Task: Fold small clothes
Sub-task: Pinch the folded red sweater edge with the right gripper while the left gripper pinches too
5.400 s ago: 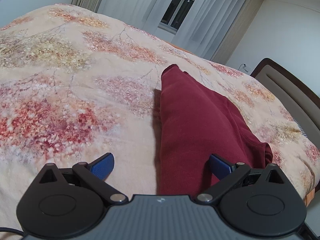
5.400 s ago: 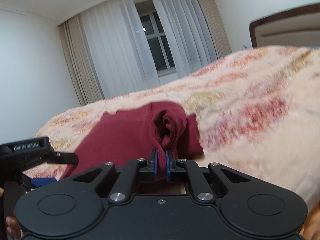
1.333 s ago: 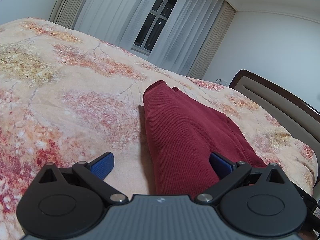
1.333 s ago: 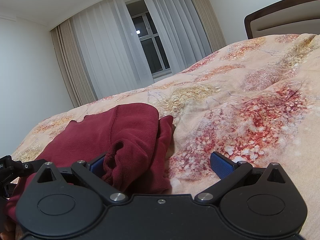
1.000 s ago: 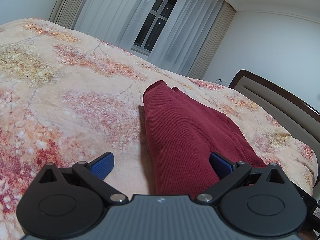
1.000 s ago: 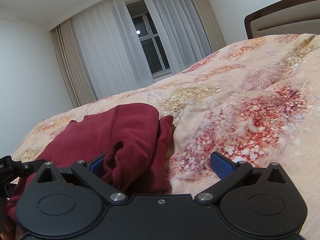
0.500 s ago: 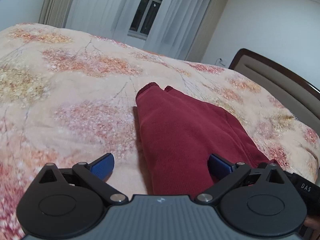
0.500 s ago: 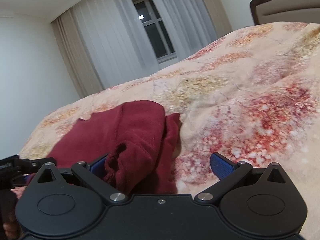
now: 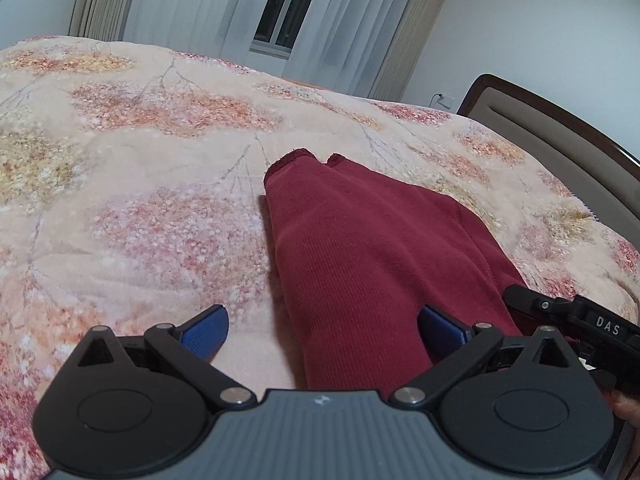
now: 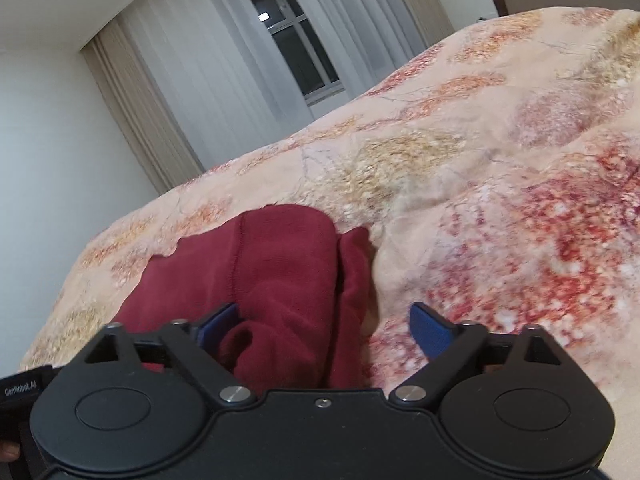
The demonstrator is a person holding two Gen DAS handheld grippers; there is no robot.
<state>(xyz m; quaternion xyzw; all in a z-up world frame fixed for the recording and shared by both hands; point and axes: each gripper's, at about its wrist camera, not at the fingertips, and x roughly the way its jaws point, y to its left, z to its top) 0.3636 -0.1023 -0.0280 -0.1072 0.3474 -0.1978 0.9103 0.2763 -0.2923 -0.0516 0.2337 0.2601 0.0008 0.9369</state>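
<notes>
A dark red garment (image 9: 360,260) lies folded lengthwise on the floral bed cover (image 9: 160,200). My left gripper (image 9: 322,330) is open just above the garment's near end; its right pad is over the cloth and its left pad over bare cover. In the right wrist view the same garment (image 10: 280,264) shows a rolled, bunched end. My right gripper (image 10: 325,328) straddles that end with its jaws closing, and the cloth sits by the left pad while the right pad is clear of it. Each gripper shows at the edge of the other's view: the right gripper (image 9: 580,320) and the left gripper (image 10: 24,390).
The bed cover spreads wide to the left of the garment and beyond it. A dark wooden headboard (image 9: 560,140) borders the bed on the right. Sheer curtains and a window (image 9: 280,20) stand behind the bed's far edge.
Both views have lifted and rolled a little over the garment. The right gripper, shut on a fold at the start, has since let go and its pads now stand slightly closer together. The garment has not moved.
</notes>
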